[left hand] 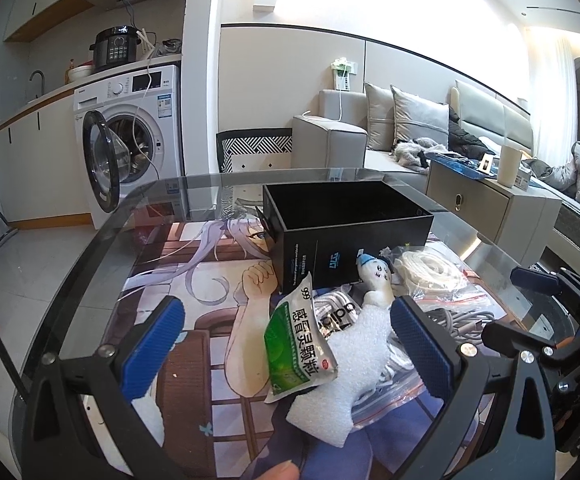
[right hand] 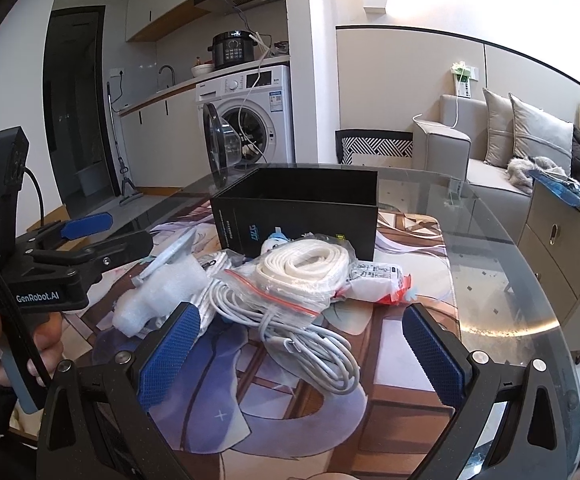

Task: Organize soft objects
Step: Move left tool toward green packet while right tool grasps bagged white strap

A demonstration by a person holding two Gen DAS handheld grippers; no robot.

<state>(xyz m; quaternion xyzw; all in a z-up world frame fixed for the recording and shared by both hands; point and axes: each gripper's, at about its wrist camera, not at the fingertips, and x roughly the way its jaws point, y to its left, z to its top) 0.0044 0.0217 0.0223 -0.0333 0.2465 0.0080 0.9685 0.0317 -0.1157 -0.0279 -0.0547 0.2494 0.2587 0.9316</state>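
While both grippers hovered short of the pile:
Left gripper (left hand: pixel 285 344): jaws wide, empty; green sachet (left hand: pixel 296 344) lay between them, long axis toward black box (left hand: pixel 350 216).
Right gripper (right hand: pixel 298 352): wide, empty, over white cable (right hand: pixel 310 340).
Nearer sachet: left.

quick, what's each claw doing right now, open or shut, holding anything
Left claw: open, holding nothing, hanging above the green and white medicine sachet.
Right claw: open, holding nothing, above the loose coil of white cable.
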